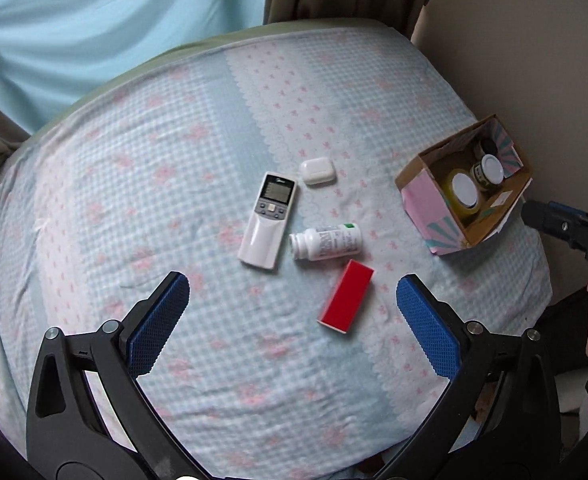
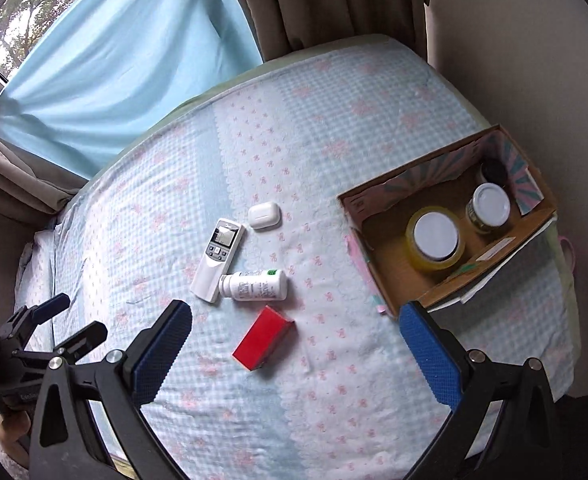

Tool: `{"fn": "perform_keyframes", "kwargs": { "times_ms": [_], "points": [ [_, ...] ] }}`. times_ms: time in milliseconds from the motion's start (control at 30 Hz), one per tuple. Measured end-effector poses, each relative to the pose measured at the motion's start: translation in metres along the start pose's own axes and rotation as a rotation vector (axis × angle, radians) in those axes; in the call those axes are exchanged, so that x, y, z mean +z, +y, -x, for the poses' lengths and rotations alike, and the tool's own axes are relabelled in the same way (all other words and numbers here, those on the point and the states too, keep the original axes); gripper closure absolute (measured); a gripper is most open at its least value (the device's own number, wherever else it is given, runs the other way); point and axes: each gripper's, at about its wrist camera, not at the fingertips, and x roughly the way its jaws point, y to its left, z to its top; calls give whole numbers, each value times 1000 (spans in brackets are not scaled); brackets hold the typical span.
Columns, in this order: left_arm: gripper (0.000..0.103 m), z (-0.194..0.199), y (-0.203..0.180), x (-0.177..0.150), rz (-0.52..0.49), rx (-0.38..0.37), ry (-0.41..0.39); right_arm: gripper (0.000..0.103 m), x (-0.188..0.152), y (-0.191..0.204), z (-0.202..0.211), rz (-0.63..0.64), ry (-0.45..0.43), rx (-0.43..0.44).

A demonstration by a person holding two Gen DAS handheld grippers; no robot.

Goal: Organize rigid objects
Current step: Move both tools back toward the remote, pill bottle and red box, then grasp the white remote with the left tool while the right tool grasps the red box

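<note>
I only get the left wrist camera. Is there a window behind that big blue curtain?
Observer: Yes. In the right wrist view, a window shows past the blue curtain, with trees outside.
Child: Is anything hiding on the other side of the box?
Observer: A small pink loop pokes out beside the cardboard box. I can't tell what it belongs to.

Soft window daylight; fisheye-warped edges
</note>
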Motion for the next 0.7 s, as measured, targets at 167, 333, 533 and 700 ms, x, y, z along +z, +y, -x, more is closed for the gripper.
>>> {"fn": "perform_keyframes", "kwargs": {
  "times_ms": [167, 333, 533, 700],
  "points": [
    [0, -21, 39, 14, -29, -19, 31, 0, -21, 29, -34, -89, 47, -5],
    [0, -55, 56, 36, -57, -28, 84, 0, -39, 40, -71, -261, 114, -16],
    [0, -110, 58, 63, -93, -27, 159, 0, -54, 50, -124, -340, 184, -52],
    [0, -169, 51, 78, -134, -29, 248, 1, -57, 47, -166, -409, 219, -69]
  ]
}}
